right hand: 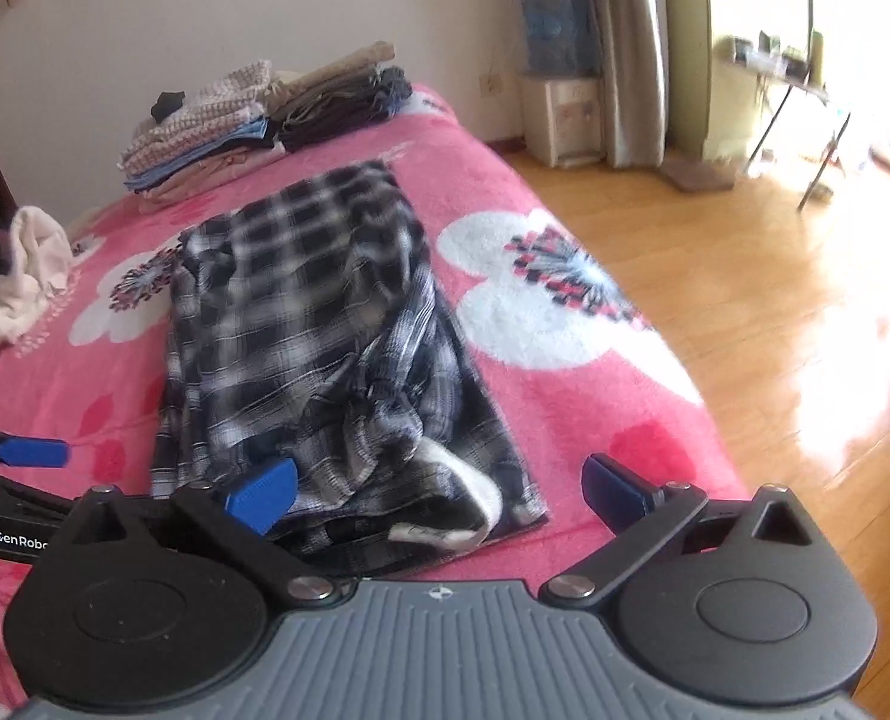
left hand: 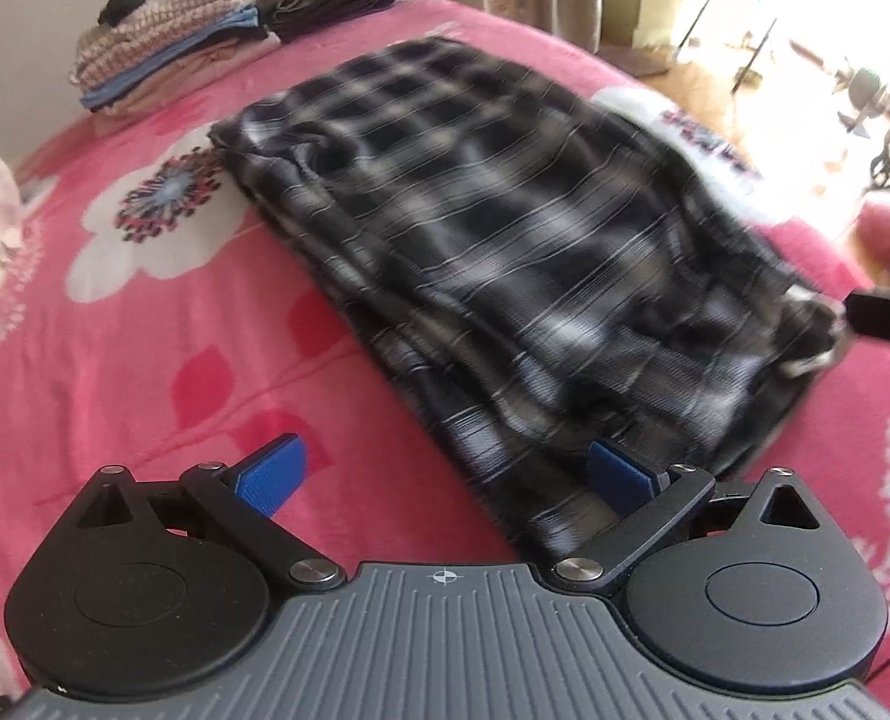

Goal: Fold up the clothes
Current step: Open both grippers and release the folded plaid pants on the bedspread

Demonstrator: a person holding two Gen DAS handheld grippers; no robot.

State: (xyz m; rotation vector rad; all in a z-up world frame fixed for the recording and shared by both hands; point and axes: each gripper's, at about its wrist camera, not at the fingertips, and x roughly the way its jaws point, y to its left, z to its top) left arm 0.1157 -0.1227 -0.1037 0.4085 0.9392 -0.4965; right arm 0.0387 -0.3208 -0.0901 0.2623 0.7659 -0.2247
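A black and white plaid shirt (left hand: 481, 240) lies folded in a long strip on the pink flowered blanket (left hand: 145, 360); in the right wrist view the plaid shirt (right hand: 301, 336) shows a rumpled near end with a white inner collar. My left gripper (left hand: 445, 471) hangs open over the shirt's near left corner, its blue pads wide apart and gripping nothing. My right gripper (right hand: 439, 489) is open above the shirt's near right end, with only loose cloth below it. The left gripper's blue fingertip (right hand: 31, 451) shows at the left edge of the right wrist view.
Two stacks of folded clothes (right hand: 205, 132) sit at the far end of the bed by the wall. A crumpled pale garment (right hand: 19, 288) lies at the left. The bed's right edge drops to a wooden floor (right hand: 745, 300) with a small cabinet (right hand: 559, 120) and folding table (right hand: 793, 90).
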